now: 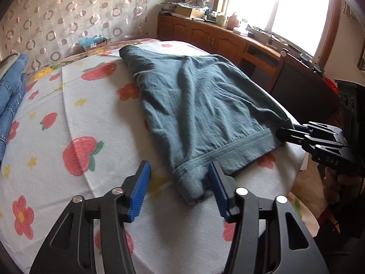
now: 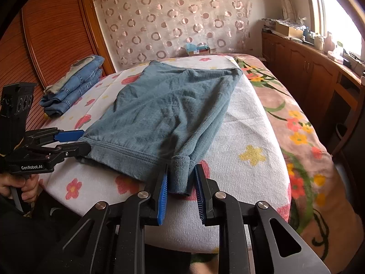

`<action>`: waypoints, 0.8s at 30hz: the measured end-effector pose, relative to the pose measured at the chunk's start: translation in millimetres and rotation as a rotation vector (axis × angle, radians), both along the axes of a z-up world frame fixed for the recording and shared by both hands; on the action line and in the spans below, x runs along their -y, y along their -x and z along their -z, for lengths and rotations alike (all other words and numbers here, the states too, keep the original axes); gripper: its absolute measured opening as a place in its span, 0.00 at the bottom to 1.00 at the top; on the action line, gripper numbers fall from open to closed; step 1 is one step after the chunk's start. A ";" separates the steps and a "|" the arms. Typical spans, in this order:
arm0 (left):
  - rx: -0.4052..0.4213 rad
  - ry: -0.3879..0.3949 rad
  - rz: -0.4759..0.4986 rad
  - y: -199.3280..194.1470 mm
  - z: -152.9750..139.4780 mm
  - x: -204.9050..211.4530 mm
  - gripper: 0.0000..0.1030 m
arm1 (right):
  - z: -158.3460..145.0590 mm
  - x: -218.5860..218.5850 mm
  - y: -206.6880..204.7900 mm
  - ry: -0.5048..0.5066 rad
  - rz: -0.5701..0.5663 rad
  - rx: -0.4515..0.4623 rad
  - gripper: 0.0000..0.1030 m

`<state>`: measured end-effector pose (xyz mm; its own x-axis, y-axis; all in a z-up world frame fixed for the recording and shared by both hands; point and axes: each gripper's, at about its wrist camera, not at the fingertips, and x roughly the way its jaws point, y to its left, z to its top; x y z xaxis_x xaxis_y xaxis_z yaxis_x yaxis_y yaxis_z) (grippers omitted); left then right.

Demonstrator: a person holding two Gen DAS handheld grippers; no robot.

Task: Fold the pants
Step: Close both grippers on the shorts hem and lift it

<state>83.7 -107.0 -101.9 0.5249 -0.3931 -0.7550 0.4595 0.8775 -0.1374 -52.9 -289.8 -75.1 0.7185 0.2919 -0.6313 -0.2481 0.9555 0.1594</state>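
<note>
Both grippers sit open at the near hem of the teal pants [image 2: 166, 105], which lie folded and flat on a flowered towel [image 2: 248, 134] on the bed.

At far left a stack of folded jeans [image 2: 75, 84] rests on the towel, well apart from the pants. The left gripper [image 1: 180, 187] has its blue pads spread wide: the near left corner of the hem lies between them, against the right pad [image 1: 217, 189], and nothing is pinched. The pants run from the near edge of the bed away toward the patterned curtain [image 2: 173, 16]. The right gripper [image 2: 181, 189] is released too, its pads standing on either side of the near right corner of the hem, close to the cloth but not closed on it. A flowered blanket [image 2: 301, 134] covers the bed to the right, and a wooden cabinet [image 2: 303, 68] lines the wall under the window.
</note>
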 end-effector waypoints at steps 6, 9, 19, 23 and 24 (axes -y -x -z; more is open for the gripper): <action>-0.001 0.003 0.008 2.2 -0.6 2.5 0.47 | 0.5 2.1 -0.8 -0.025 0.000 -0.005 0.22; -0.005 0.003 0.045 6.0 -1.9 8.6 0.28 | 0.8 1.9 -1.1 -0.027 -0.002 -0.002 0.22; 0.068 0.004 0.065 4.7 -33.6 13.2 0.12 | -21.1 0.2 -8.9 -0.050 -0.053 0.043 0.14; 0.118 0.021 0.056 2.5 -58.1 7.7 0.12 | -50.9 -4.9 -11.0 -0.035 -0.073 0.116 0.11; 0.131 0.026 0.051 1.5 -64.9 6.0 0.12 | -58.7 -6.8 -11.8 -0.029 -0.078 0.136 0.11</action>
